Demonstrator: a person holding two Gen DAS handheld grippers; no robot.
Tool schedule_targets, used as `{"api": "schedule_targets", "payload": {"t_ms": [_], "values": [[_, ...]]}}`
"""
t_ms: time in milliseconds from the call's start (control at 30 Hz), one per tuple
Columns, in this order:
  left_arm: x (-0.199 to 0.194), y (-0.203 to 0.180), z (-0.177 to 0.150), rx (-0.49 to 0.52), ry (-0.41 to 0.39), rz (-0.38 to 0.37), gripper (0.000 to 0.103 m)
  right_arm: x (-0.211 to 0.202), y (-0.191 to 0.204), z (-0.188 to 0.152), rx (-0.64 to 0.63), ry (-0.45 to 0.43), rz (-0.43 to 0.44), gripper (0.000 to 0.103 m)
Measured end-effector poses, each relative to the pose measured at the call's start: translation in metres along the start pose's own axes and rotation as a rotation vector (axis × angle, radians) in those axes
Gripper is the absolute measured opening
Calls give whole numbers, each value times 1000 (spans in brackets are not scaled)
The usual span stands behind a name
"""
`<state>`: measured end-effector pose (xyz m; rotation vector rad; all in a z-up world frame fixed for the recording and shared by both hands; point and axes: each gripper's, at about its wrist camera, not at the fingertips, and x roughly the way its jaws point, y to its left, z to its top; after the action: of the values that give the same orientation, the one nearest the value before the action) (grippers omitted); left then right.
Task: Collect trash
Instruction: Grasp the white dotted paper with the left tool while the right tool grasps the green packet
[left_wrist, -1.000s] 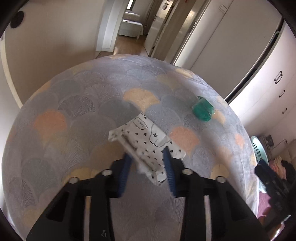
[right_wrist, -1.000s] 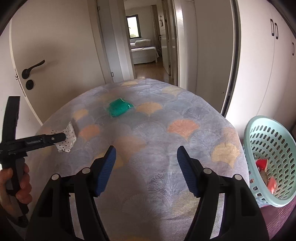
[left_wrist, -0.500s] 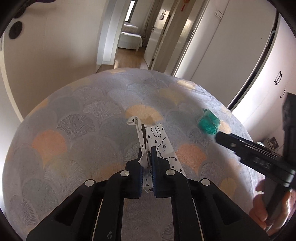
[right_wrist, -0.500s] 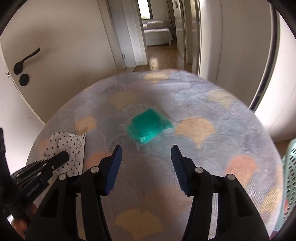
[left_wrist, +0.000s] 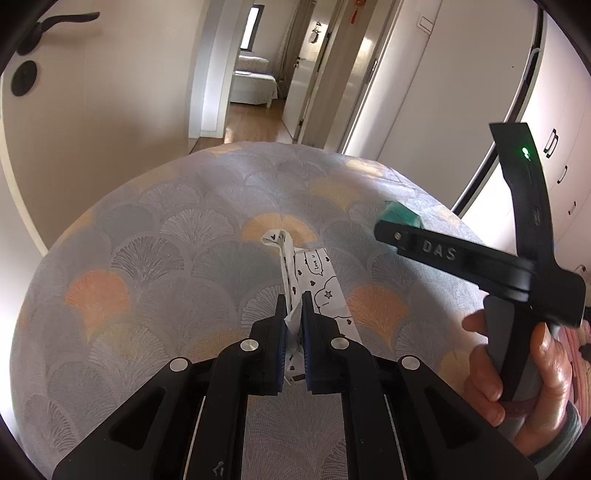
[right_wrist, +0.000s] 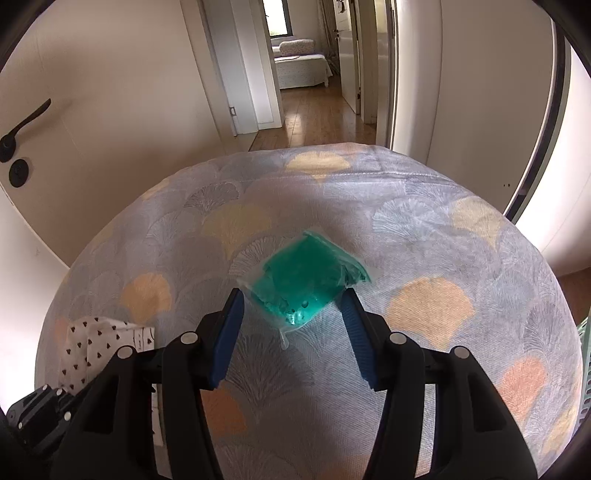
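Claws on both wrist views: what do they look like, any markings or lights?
Both are matte black plastic. The left claw has two angular black fingers with blue pads and round silver screws. The right claw matches: black fingers, blue ribbed pads, silver screws. From the side, the right one shows raised "DAS" lettering, a green light on an upright black bar, and a grey handle. A grey-green cuff shows at the wrist.

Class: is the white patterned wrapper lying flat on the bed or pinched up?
Pinched up: the left gripper is shut on the wrapper, bunching it.
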<state>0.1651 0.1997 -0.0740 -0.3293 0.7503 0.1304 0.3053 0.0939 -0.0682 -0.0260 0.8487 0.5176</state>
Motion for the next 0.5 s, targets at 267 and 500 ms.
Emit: {"api": "schedule_targets", "payload": {"t_ms": [267, 500], "values": [[3, 2, 2, -4, 6, -15, 6, 9, -3, 18, 57, 0, -13, 68], [5, 3, 0, -9, 10, -28, 6, 7, 5, 13, 38, -13, -115, 40]]}}
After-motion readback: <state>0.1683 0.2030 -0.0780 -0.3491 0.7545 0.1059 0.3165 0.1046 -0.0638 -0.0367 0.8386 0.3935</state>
